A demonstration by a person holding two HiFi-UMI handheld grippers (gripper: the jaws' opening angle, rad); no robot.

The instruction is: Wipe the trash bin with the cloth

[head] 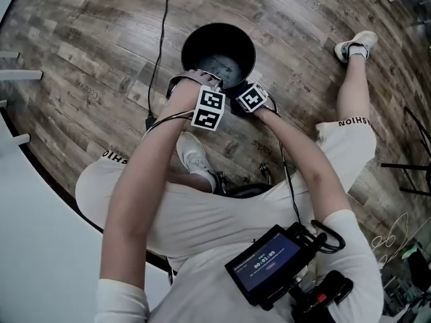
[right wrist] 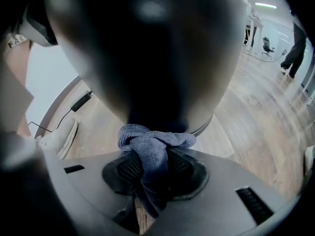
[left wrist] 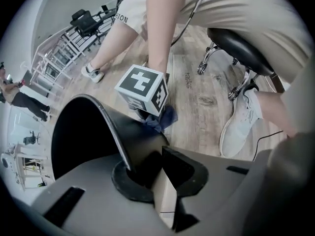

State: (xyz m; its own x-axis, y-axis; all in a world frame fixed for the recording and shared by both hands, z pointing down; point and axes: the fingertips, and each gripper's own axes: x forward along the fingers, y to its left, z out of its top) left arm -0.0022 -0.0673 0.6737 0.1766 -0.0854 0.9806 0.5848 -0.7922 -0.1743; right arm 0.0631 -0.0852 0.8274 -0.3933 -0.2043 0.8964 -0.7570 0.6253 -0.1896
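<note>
A black round trash bin (head: 219, 51) stands on the wood floor. My left gripper (left wrist: 147, 168) is shut on its near rim (left wrist: 115, 132); in the head view its marker cube (head: 209, 108) sits just below that rim. My right gripper (right wrist: 152, 168) is shut on a bunched blue-grey cloth (right wrist: 150, 146), which touches the bin's dark outer wall (right wrist: 147, 48). The left gripper view shows the right gripper's cube (left wrist: 142, 90) with the cloth (left wrist: 163, 119) under it, against the bin's outside. From the head, the right cube (head: 251, 98) lies at the bin's near right side.
The person sits on a black stool (left wrist: 236, 45) with castors, white shoes (head: 195, 155) (head: 357, 44) on the floor by the bin. A black cable (head: 161, 39) runs across the floor left of the bin. Office chairs (left wrist: 83, 21) stand far off.
</note>
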